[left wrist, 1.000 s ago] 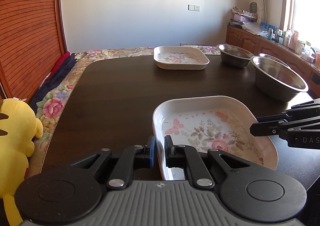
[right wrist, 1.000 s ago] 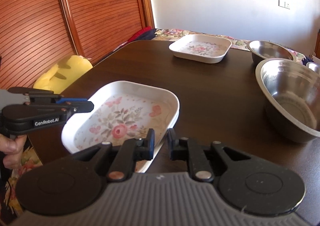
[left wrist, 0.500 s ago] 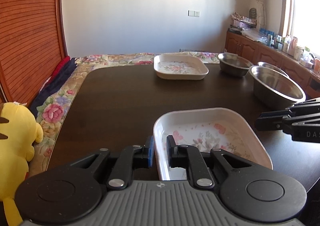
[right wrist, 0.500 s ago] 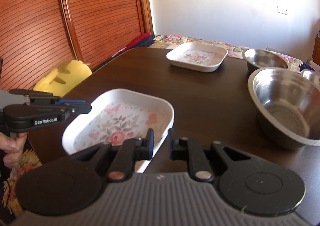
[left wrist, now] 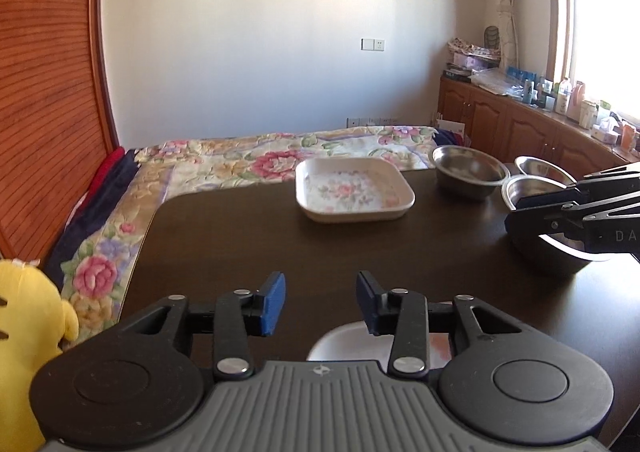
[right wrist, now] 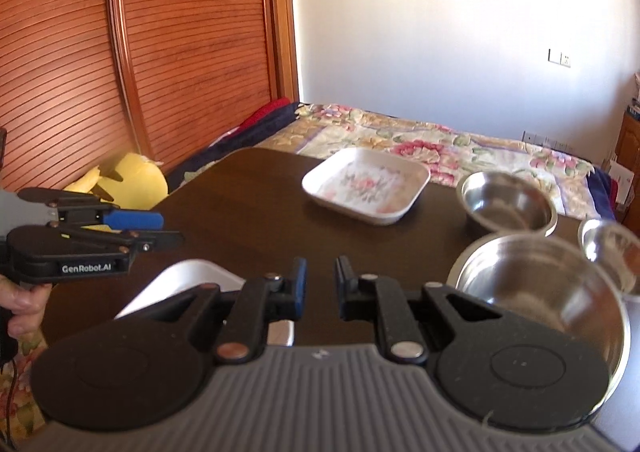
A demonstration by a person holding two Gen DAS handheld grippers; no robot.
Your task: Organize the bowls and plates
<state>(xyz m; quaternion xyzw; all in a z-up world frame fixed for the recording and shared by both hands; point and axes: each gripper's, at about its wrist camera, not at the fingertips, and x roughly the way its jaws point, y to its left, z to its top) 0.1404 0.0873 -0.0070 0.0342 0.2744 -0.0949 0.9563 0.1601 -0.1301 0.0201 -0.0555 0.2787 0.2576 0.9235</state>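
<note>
Left claw (left wrist: 320, 302) and right claw (right wrist: 320, 286) are both opening, empty; the near plate (right wrist: 188, 284) lies below them, released.

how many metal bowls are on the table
3. A large bowl nearest the cameras on the right, a medium bowl behind it beside the far floral plate, and a small bowl at the right edge. None seem hidden.

near plate (left wrist: 352, 344) mostly hidden under gripper body; small bowl (right wrist: 612, 252) blurred, edge-cut
</note>
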